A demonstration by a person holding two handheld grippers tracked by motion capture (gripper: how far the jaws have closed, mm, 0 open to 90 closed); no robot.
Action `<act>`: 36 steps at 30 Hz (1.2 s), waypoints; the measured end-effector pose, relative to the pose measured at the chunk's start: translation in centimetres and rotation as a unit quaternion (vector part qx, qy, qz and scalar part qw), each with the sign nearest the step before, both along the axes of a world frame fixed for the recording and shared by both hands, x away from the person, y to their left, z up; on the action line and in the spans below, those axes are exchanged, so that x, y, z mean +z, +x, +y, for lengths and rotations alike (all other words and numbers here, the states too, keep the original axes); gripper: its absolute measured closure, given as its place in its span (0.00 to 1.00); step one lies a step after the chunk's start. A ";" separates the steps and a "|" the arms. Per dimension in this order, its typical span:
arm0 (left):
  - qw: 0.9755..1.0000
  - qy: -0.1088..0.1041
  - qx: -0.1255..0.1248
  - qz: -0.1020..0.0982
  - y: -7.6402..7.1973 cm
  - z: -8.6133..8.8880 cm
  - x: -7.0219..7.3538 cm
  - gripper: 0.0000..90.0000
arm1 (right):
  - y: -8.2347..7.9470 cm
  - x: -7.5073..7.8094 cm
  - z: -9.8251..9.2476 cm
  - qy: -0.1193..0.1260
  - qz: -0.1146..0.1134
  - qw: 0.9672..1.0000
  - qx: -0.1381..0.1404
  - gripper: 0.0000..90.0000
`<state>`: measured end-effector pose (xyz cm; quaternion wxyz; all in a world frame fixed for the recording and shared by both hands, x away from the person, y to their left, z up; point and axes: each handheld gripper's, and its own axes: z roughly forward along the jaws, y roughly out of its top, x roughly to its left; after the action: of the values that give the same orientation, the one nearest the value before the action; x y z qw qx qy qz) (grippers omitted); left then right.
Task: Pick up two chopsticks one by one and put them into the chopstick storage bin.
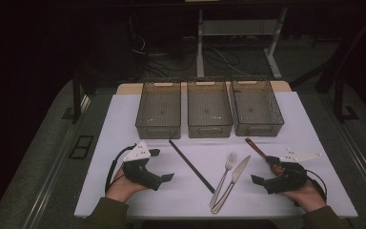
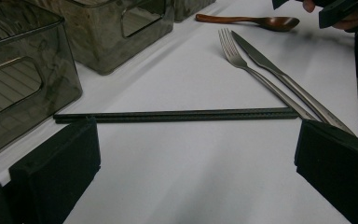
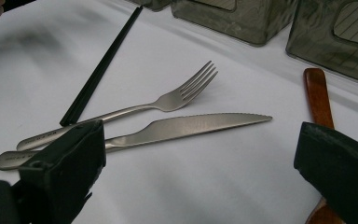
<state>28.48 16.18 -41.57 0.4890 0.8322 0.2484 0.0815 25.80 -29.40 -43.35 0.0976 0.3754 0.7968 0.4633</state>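
fork [image 1: 224, 176] and knife [image 1: 233, 181] lie between both released grippers, chopsticks [image 1: 190, 165] left, wooden spoon [image 1: 261, 151] beside the right gripper [image 1: 262, 183].

Both tongs [image 1: 164, 164] [image 1: 255, 180] wide open

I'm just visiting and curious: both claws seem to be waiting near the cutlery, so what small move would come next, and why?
Probably the right claw eases forward to the knife. Its jaws stand open with nothing between them, and the knife lies just ahead beside the fork. All three bins look empty, so nothing seems sorted yet.
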 end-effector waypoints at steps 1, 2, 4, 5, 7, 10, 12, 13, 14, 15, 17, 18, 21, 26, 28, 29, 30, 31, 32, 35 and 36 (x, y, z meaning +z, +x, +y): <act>1.000 0.000 0.000 0.000 0.0 0.0 0.0 0.00 | 0.0 0.0 0.0 0.000 0.000 1.000 0.000 0.03; 1.000 -0.001 0.000 0.000 0.0 -0.1 0.0 0.00 | 0.0 0.0 0.0 0.001 -0.001 1.000 0.000 0.03; 1.000 0.000 0.000 0.001 0.0 -0.1 0.0 0.00 | 0.0 0.0 0.0 0.000 -0.001 1.000 0.000 0.03; 1.000 0.000 -0.001 0.002 0.0 -0.1 0.0 0.00 | 0.0 0.0 0.0 0.000 -0.001 1.000 0.000 0.03; 1.000 0.003 -0.004 0.001 0.0 -0.3 -0.1 0.00 | 0.0 0.0 0.0 0.000 -0.001 1.000 0.001 0.03; 1.000 0.002 -0.007 0.002 0.0 -0.4 -0.1 0.03 | 0.0 0.0 0.0 0.000 0.000 1.000 0.000 0.03; 1.000 0.003 -0.008 0.001 0.1 -0.5 0.0 0.04 | 0.0 0.0 0.0 0.000 0.000 1.000 0.000 0.03; 1.000 0.002 -0.007 0.000 0.1 -0.6 0.0 0.05 | 0.0 0.0 0.0 0.000 0.000 1.000 0.000 0.03; 1.000 0.003 -0.007 0.000 0.1 -0.6 0.0 0.05 | 0.0 0.0 0.0 0.000 0.000 1.000 0.000 0.03; 1.000 0.003 -0.008 -0.001 0.2 -0.8 0.0 0.07 | 0.0 0.0 0.0 0.000 0.001 1.000 0.001 0.03; 1.000 0.004 -0.008 -0.001 0.3 -0.9 0.0 0.09 | 0.1 0.0 0.0 0.001 0.003 1.000 0.000 0.03; 1.000 0.004 -0.007 -0.003 0.3 -1.0 0.0 0.13 | 0.1 0.0 0.0 0.001 0.003 1.000 0.000 0.03; 1.000 0.005 -0.001 -0.005 0.6 -1.2 -0.1 0.16 | 0.1 0.0 0.0 0.002 0.003 1.000 -0.001 0.03; 1.000 0.012 0.005 -0.008 1.3 -1.4 -0.1 0.29 | 0.1 0.0 0.0 0.002 0.005 1.000 -0.001 0.03; 1.000 0.012 0.006 -0.010 1.4 -1.5 -0.1 0.34 | 0.1 0.0 0.0 0.002 0.005 1.000 0.000 0.03; 1.000 0.014 0.006 -0.011 1.4 -1.5 -0.1 0.36 | 0.1 0.0 0.0 0.003 0.005 1.000 0.000 0.03; 1.000 0.014 0.007 -0.012 1.5 -1.6 -0.2 0.38 | 0.1 0.0 0.0 0.003 0.006 1.000 -0.001 0.03; 1.000 0.018 0.009 -0.012 1.6 -1.6 -0.2 0.40 | 0.1 0.0 0.0 0.003 0.008 1.000 -0.002 0.03; 1.000 0.018 0.009 -0.012 1.6 -1.6 -0.2 0.41 | 0.1 0.0 0.0 0.003 0.007 1.000 -0.001 0.03; 1.000 0.019 0.011 -0.010 1.9 -1.7 -0.3 0.47 | 0.1 0.0 0.0 0.003 0.009 1.000 -0.002 0.03; 1.000 0.019 0.011 -0.010 1.9 -1.7 -0.3 0.49 | 0.1 0.0 0.0 0.004 0.008 1.000 -0.002 0.03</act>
<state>30.39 14.51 -41.89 0.4749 0.8374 0.2517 0.0996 25.94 -29.39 -43.38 0.0906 0.3808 0.7953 0.4629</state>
